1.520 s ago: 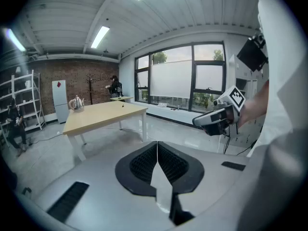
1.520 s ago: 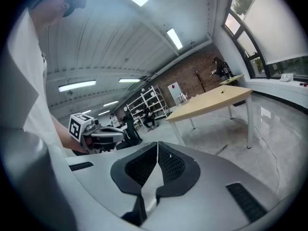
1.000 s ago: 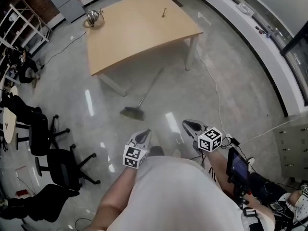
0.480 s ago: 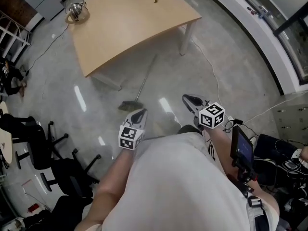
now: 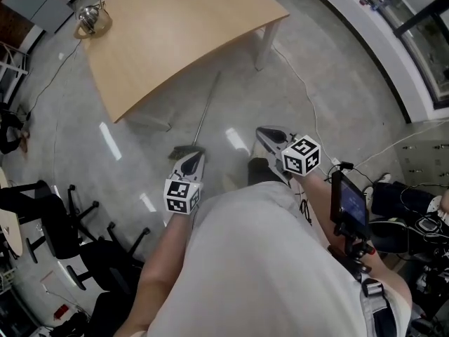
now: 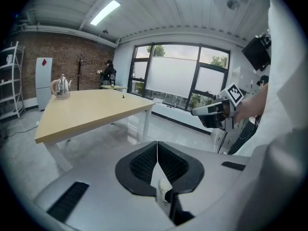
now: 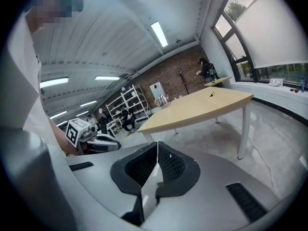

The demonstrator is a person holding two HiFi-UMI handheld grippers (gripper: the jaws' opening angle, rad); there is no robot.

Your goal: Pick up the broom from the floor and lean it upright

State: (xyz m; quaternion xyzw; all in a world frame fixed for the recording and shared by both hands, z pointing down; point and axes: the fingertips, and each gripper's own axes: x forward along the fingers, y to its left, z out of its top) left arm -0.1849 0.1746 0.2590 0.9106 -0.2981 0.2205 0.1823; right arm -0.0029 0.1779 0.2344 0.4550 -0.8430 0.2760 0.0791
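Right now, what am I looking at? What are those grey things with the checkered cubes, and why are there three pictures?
A person holds two grey plastic hand tools, called grippers, one in each hand: the left gripper and the right gripper. Each has two jaws that pinch like tongs, and the black-and-white cubes are part of them.

The head view comes from a camera on the person's head, looking down. The left and right gripper views come from small cameras riding on each gripper, looking along its jaws.

Both pairs of jaws are closed, with nothing in them.

On the shiny grey floor lies a long-handled broom, its handle pointing toward the light wooden table. A shiny silver kettle stands on that table.
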